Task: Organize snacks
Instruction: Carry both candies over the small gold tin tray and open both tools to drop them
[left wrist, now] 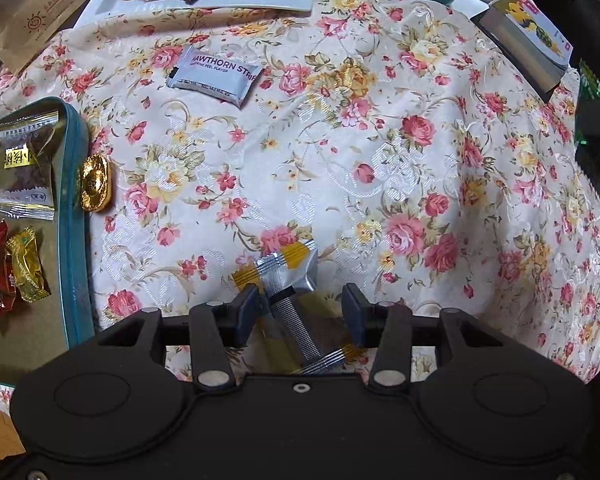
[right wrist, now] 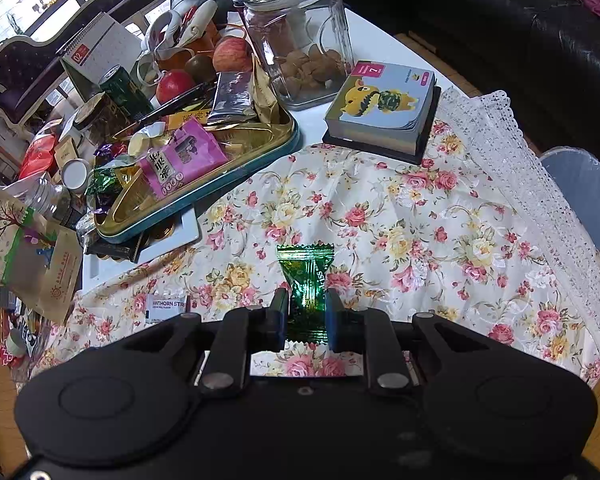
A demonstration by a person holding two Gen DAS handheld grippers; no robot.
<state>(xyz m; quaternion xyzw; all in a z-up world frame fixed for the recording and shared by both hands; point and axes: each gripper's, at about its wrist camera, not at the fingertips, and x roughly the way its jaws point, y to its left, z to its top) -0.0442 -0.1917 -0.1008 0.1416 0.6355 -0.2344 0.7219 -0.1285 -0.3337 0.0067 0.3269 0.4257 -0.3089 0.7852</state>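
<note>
Left wrist only: gold ingot candy [left wrist: 95, 182] beside tin [left wrist: 76, 216].

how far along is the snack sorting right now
Partway. Done: several wrapped candies already lie in the teal tray on the left. In hand: the right gripper is shut on a green candy, and the left gripper has its jaws open around a silver and yellow packet on the tablecloth. Left: the hawthorn strip packet and the gold candy beside the tray.
</note>
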